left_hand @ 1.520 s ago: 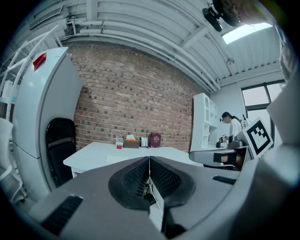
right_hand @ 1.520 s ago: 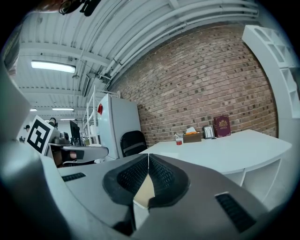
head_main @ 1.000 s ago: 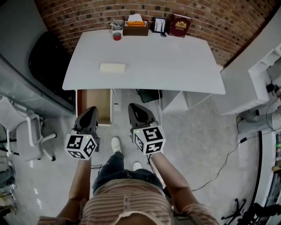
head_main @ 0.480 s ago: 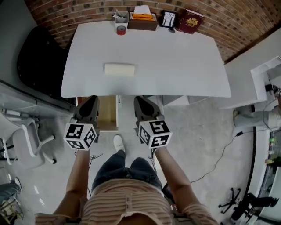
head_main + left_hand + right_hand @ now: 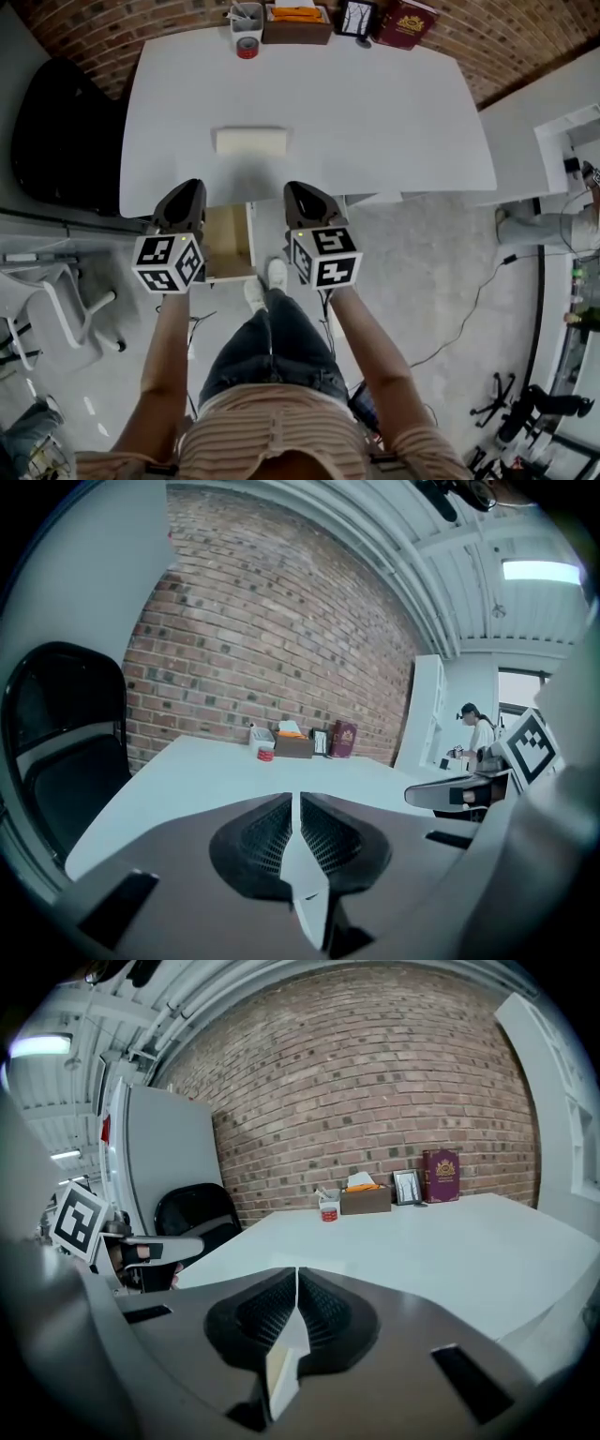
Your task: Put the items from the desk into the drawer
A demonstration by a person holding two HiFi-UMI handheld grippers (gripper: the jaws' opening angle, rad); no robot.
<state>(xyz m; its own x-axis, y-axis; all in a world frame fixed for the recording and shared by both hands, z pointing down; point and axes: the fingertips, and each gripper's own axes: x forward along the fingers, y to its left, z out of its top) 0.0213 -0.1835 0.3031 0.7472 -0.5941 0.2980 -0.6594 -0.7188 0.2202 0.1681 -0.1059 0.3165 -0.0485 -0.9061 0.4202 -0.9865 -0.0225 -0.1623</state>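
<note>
Pressing jaws together, left hand-held gripper (image 5: 187, 190) and right hand-held gripper (image 5: 297, 192) face cream block (image 5: 250, 141) lying left-right.

Soft, even white light fills the head view. The white worktop (image 5: 375, 112) is bright without glare and throws a faint shadow under its near edge. Straight lines bow toward the frame edges. Both gripper views are round fisheye pictures with black corners. A ceiling strip light (image 5: 542, 571) blows out overhead to the right. The brick wall (image 5: 262, 639) is sharp, while the left hand-held gripper (image 5: 292, 806) and right hand-held gripper (image 5: 296, 1283) look dark and soft close to the lens.
</note>
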